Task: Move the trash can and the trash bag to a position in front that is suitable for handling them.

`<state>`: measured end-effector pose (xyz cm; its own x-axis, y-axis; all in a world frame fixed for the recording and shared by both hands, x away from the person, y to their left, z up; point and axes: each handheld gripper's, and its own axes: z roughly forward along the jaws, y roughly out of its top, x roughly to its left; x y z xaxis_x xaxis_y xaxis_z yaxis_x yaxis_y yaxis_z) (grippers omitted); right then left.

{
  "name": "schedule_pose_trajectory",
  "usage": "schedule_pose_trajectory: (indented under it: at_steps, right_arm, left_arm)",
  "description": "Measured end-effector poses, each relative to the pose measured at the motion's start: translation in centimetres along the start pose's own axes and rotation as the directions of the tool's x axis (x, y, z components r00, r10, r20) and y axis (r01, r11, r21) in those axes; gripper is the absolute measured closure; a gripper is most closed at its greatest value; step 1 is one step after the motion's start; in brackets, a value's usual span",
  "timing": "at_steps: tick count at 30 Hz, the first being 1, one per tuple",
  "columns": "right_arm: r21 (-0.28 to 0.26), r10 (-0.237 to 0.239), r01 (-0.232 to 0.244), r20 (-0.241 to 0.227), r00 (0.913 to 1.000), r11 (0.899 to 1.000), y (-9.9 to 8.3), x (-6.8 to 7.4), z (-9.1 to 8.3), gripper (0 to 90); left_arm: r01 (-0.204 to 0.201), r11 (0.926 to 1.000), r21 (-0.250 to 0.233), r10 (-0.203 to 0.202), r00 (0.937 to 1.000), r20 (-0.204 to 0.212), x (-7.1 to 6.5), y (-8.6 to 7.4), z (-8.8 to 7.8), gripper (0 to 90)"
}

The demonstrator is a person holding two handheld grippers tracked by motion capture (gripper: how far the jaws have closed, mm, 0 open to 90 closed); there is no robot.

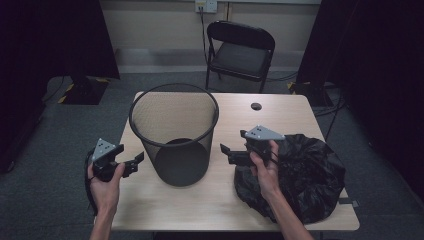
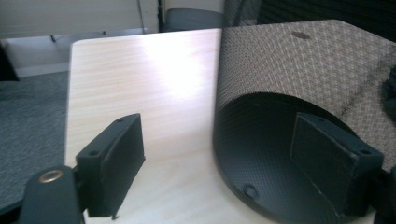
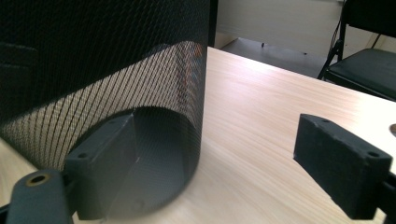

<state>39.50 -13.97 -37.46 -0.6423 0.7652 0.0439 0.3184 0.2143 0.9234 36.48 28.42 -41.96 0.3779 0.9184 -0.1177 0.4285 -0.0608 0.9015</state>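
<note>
Black mesh wastebasket (image 1: 174, 135) stands upright on the wooden table (image 1: 200, 205), nothing visible inside; left gripper (image 1: 134, 161) and right gripper (image 1: 227, 151) flank it, jaws released, beside a crumpled black bag (image 1: 305, 175).

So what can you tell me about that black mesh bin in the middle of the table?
The mesh bin is a round black wire-mesh wastebasket with a solid dark base and a rolled rim. It tapers toward the bottom, stands upright near the middle of the wooden table and looks empty. The left gripper and right gripper flank it with open jaws, neither touching it. A crumpled black bag lies apart at its right.
</note>
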Motion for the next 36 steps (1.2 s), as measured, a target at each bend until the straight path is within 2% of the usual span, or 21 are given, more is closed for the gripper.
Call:
schedule_pose_trajectory:
  at_steps: [2,5,9,10,13,15,18,20,22,24,26,27,28,29,31,33,36]
  right_arm:
    - [-0.001,0.002,-0.002,0.006,1.0,1.0,0.2,0.1,0.7,12.8]
    - [0.015,-0.009,0.009,0.033,0.9994,1.0,0.6,0.0,1.8,12.8]
    - [0.014,-0.014,0.014,0.057,0.9982,1.0,1.3,-0.3,3.2,12.5]
    - [0.017,-0.016,0.015,0.062,0.998,1.0,1.4,-0.4,3.6,12.2]
    - [0.031,-0.024,0.02,0.11,0.9936,0.999,1.4,-0.8,4.6,13.0]
    - [0.046,-0.036,0.03,0.149,0.9882,0.998,1.2,-0.9,5.2,12.7]
    - [0.047,-0.023,0.015,0.161,0.9868,0.999,1.0,-1.1,5.9,12.2]
    - [0.036,-0.014,0.008,0.174,0.9847,0.999,1.1,-1.1,6.1,12.7]
    - [0.024,0.002,-0.006,0.152,0.9883,1.0,1.2,-1.1,6.1,12.1]
    - [0.033,-0.014,0.009,0.155,0.9878,0.999,1.2,-1.0,6.1,14.9]
    - [0.057,-0.026,0.018,0.142,0.9895,0.998,1.1,-0.8,5.8,16.5]
    - [0.058,-0.025,0.017,0.135,0.9905,0.998,1.0,-0.7,5.6,18.0]
    - [0.053,-0.024,0.017,0.127,0.9916,0.998,0.9,-0.7,5.5,18.8]
    - [0.049,-0.02,0.014,0.122,0.9924,0.999,0.8,-0.7,5.3,19.8]
    - [0.051,-0.009,0.003,0.113,0.9935,0.999,0.7,-0.8,5.1,22.4]
    - [0.05,-0.024,0.019,0.111,0.9936,0.999,0.7,-0.7,4.9,25.3]
    - [0.055,-0.04,0.034,0.11,0.9931,0.998,0.7,-0.6,4.5,30.8]
  left_arm:
    - [0.018,0.9998,-0.006,-0.018,0.9998,-0.013,0.5,0.1,0.6,17.2]
    - [0.04,0.9992,-0.007,-0.04,0.9992,-0.004,1.4,0.4,1.3,17.3]
    - [0.049,0.9984,-0.027,-0.049,0.9988,0.002,2.2,1.1,2.3,16.0]
    - [0.071,0.9972,-0.023,-0.071,0.9974,0.005,2.4,1.3,2.6,16.2]
    - [0.062,0.9977,-0.027,-0.063,0.9974,-0.034,2.8,1.9,3.4,16.3]
    - [0.079,0.9955,-0.053,-0.081,0.9958,-0.043,3.1,2.1,3.9,16.1]
    - [0.088,0.9942,-0.06,-0.093,0.9934,-0.068,3.3,2.2,4.8,15.8]
    - [0.107,0.9918,-0.069,-0.11,0.9933,-0.034,3.2,2.3,5.1,15.8]
    - [0.114,0.9917,-0.06,-0.114,0.9935,-0.002,2.7,2.3,5.2,15.8]
    - [0.115,0.9914,-0.063,-0.114,0.9932,0.023,2.5,2.3,5.1,24.2]
    - [0.118,0.9912,-0.061,-0.115,0.9924,0.042,2.5,2.1,4.9,26.4]
    - [0.123,0.9906,-0.06,-0.12,0.991,0.061,2.5,2.0,4.8,26.5]
    - [0.123,0.9906,-0.06,-0.12,0.991,0.061,2.5,2.0,4.8,27.0]
    - [0.131,0.9905,-0.043,-0.126,0.9867,0.103,2.6,1.9,4.7,27.3]
    - [0.111,0.993,-0.039,-0.107,0.9887,0.106,2.3,1.8,4.6,27.7]
    - [0.109,0.9932,-0.04,-0.104,0.9886,0.109,2.0,1.8,4.5,31.3]
    - [0.076,0.9965,-0.036,-0.071,0.9899,0.123,1.4,1.9,4.2,39.8]
